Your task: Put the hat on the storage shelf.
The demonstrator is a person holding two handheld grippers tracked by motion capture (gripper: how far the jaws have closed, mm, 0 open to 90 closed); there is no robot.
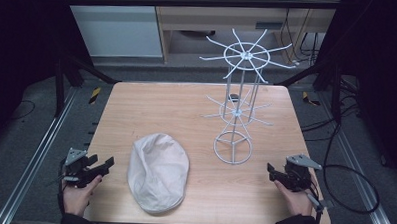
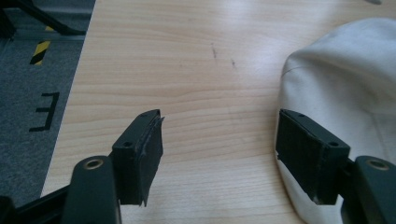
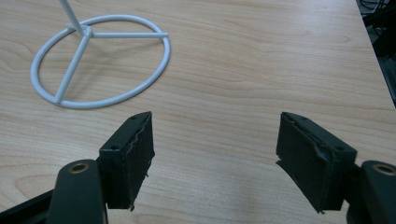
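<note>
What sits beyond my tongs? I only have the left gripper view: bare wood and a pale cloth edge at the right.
Observer: That cloth is a cream flat cap, lying crown-up near the front edge of the table, just to the right of your left tongs.
Operator: Anything else on the table?
Observer: A white wire rack stands upright to the right of the cap, on a ring base, with spoked hooks at two levels.
Operator: Where are the right tongs?
Observer: The right tongs sit near the table's front right corner, jaws wide apart and holding nothing, with the rack's ring base ahead of them.
</note>
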